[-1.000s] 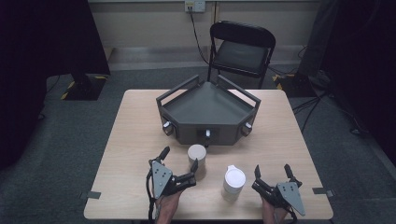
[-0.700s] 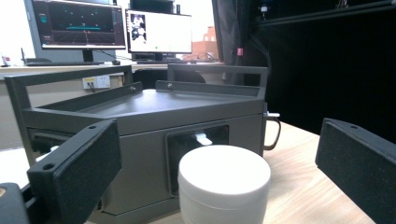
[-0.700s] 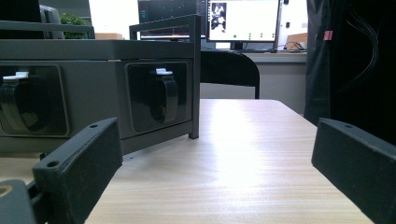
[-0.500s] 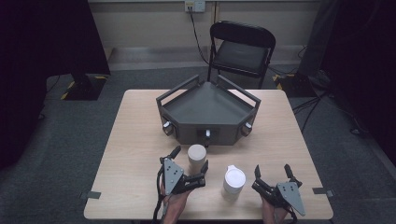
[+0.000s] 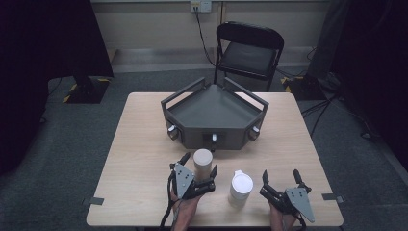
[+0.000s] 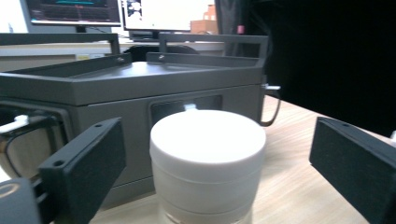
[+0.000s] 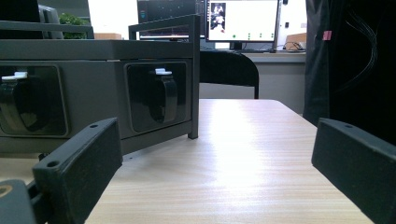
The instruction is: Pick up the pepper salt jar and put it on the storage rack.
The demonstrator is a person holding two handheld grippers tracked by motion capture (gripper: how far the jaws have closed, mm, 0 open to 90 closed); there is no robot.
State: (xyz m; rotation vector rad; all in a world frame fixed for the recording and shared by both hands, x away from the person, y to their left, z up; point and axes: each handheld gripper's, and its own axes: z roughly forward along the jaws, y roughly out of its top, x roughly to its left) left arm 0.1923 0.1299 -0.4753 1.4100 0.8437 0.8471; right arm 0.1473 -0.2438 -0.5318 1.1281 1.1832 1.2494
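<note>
A light wooden surface [image 5: 139,159] stands on a grey carpet floor [image 5: 62,154]. Behind the surface, a black folding chair [image 5: 248,50] faces it. Beyond the chair runs a pale wall [image 5: 154,21] with a socket [image 5: 200,6], and a dark cable [image 5: 204,38] hangs from it down toward the chair. Left of the chair, a black curtain [image 5: 45,38] falls to the floor; another dark curtain [image 5: 375,57] hangs to the chair's right. More cables [image 5: 322,106] lie on the carpet right of the chair. Past the chair, lit monitors [image 7: 243,21] glow on a desk.
</note>
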